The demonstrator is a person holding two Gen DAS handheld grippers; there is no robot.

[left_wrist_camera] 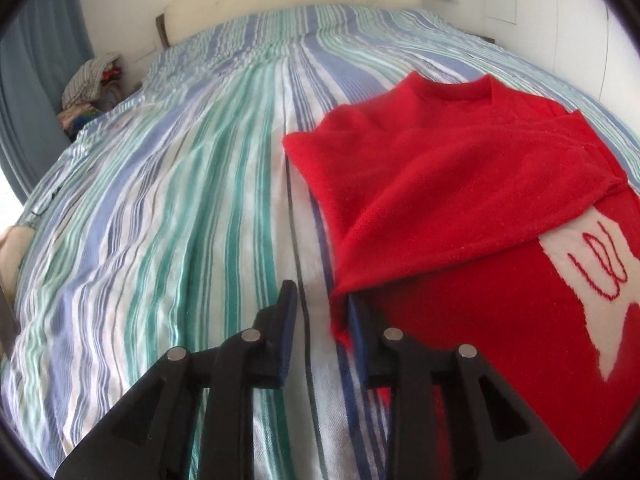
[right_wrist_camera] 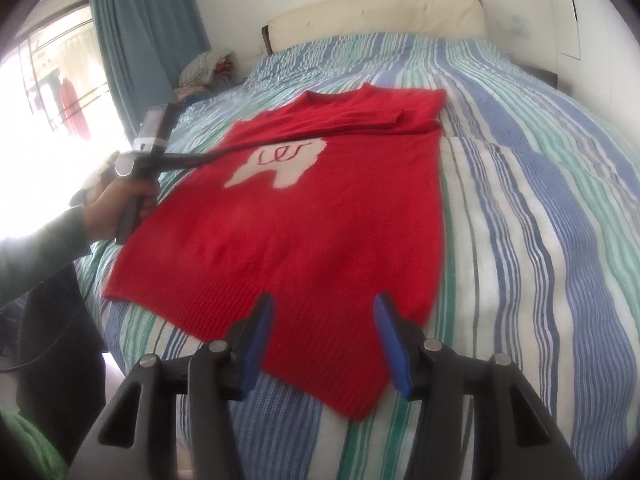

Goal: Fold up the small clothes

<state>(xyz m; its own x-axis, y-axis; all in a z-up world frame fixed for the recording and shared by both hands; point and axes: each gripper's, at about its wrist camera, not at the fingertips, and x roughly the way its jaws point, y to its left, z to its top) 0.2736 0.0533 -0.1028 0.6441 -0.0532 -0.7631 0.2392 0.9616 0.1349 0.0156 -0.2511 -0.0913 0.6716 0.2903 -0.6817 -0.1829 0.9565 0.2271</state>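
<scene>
In the left wrist view, the left claw point(left_wrist_camera: 320, 300) points down at a bed covered with a striped sheet point(left_wrist_camera: 168, 208) of blue, green and white. A red sweater point(left_wrist_camera: 460, 184) lies on the right part of the bed, its neck toward the cream headboard point(left_wrist_camera: 288, 4). One sleeve is folded across the chest, and the cuff end of that fold reaches down to the claw's right finger point(left_wrist_camera: 358, 332). Red fuzz shows just inside that finger's blue pad, while the left finger stands clear of the cloth over bare sheet. The fingers are a narrow gap apart, not pinching anything. A white patch with red stitching point(left_wrist_camera: 592, 276) shows on the sweater's front at the right edge. A heap of clothes point(left_wrist_camera: 92, 88) sits at the far left beside a blue curtain point(left_wrist_camera: 36, 80).

In the right wrist view, the right claw point(right_wrist_camera: 324, 316) hovers over the near hem of the red sweater point(right_wrist_camera: 288, 248), its fingers spread apart with only the ribbed hem seen between them; the pads do not press on the cloth. The sweater lies flat in the middle of the bed, with its sleeves folded across the upper part near the neck. At the left a hand point(right_wrist_camera: 116, 204) in a green sleeve grips the handle of the other tool, whose fingers reach to the sweater's left side near the white patch point(right_wrist_camera: 280, 164). The window point(right_wrist_camera: 52, 80) behind is bright.
</scene>
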